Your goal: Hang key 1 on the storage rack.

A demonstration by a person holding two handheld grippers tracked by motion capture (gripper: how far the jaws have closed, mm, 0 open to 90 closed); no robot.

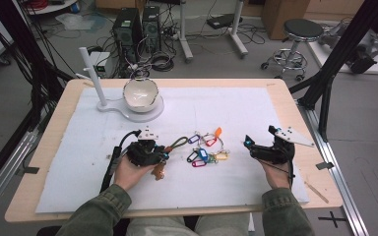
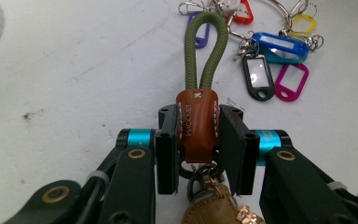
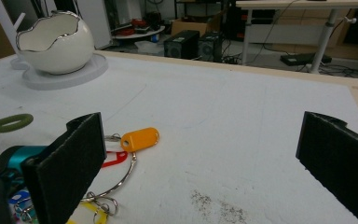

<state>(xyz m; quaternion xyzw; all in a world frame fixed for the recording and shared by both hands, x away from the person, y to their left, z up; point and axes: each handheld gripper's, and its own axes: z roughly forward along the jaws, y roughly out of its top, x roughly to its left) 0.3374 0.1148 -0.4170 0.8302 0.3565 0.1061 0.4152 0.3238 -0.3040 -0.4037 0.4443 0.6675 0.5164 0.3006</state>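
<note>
While the left gripper point(image 2: 198, 140) clamps one brown leather fob point(image 2: 196, 125) with a green cord loop point(image 2: 206, 49) left of the key tags point(image 1: 204, 150), the right gripper point(image 3: 205, 163) gapes empty right of them.

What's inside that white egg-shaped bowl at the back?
The white egg-shaped bowl shows a bare pale inner wall in the high view; nothing visible inside. Its jagged rim hides the bottom in the right gripper view.
</note>
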